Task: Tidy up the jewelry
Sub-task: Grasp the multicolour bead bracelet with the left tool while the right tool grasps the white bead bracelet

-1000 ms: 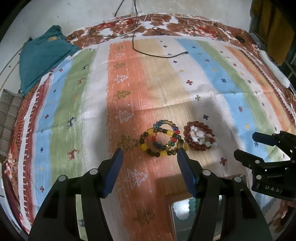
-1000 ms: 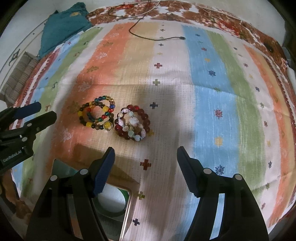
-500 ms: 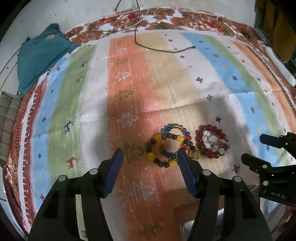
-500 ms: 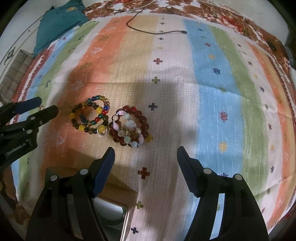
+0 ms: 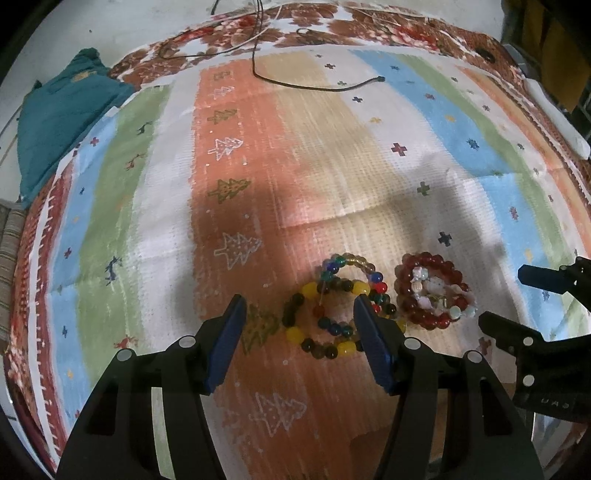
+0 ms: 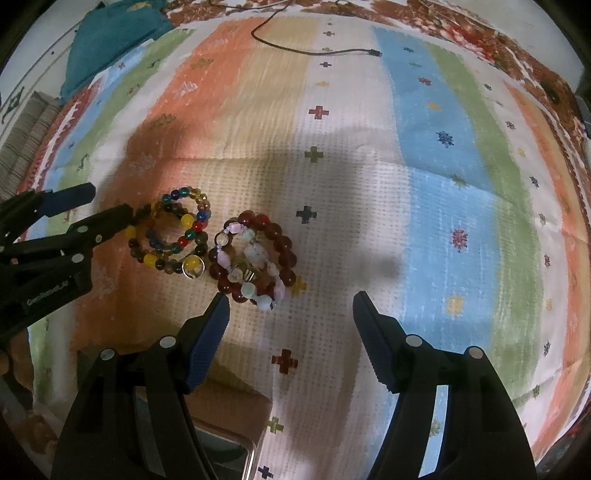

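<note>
Striped patterned cloth (image 5: 332,155) over floral brown spread (image 5: 388,33); teal fabric (image 5: 62,114) far left; black cable (image 5: 314,83) across top.

A: Both wrist cameras look steeply down, close over the striped cloth (image 5: 369,166).

B: They overlap?

A: Yes. Each frames the two bracelet piles (image 5: 376,306) (image 6: 218,247), the left view from their left, the right from their right.

- Two heaps of bracelets are laid side by side on the cloth (image 5: 369,177), touching: the mixed-bead heap (image 5: 332,306) to the left, the other heap (image 5: 432,295) to the right.
- A cable (image 5: 314,85) is seen well behind them.
- A folded garment (image 5: 62,122) is placed at the far left corner.
</note>
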`<state>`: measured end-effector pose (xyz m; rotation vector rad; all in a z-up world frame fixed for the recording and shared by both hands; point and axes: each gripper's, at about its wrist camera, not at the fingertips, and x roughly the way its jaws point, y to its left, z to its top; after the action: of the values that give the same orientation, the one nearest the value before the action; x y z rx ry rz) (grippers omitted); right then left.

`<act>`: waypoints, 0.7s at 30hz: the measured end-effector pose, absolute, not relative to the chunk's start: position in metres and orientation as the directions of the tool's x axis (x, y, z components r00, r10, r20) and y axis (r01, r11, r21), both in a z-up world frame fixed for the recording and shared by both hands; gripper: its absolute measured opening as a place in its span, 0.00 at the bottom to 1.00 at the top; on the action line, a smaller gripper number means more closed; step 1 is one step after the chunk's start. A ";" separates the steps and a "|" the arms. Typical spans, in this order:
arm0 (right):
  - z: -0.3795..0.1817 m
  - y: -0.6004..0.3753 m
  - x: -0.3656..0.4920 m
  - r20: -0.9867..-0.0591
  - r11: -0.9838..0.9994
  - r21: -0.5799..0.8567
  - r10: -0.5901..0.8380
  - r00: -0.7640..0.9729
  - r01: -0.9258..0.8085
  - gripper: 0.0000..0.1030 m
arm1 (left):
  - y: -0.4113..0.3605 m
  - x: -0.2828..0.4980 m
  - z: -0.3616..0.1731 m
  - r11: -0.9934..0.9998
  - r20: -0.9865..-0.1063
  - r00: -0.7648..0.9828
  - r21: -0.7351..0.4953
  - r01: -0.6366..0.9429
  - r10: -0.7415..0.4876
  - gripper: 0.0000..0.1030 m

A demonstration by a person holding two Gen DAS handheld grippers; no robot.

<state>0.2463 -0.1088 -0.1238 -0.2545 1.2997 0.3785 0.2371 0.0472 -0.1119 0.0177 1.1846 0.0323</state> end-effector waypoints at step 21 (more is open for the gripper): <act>-0.153 -0.102 0.268 -0.979 0.913 0.078 0.147 0.143 -0.401 0.38 | 0.046 0.270 -0.152 1.000 -0.954 0.300 -0.018 0.010 -0.020 0.40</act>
<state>0.2678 -0.1023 -0.1526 -0.2210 1.3736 0.4000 0.2704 0.0457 -0.1521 -0.0094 1.2661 -0.0202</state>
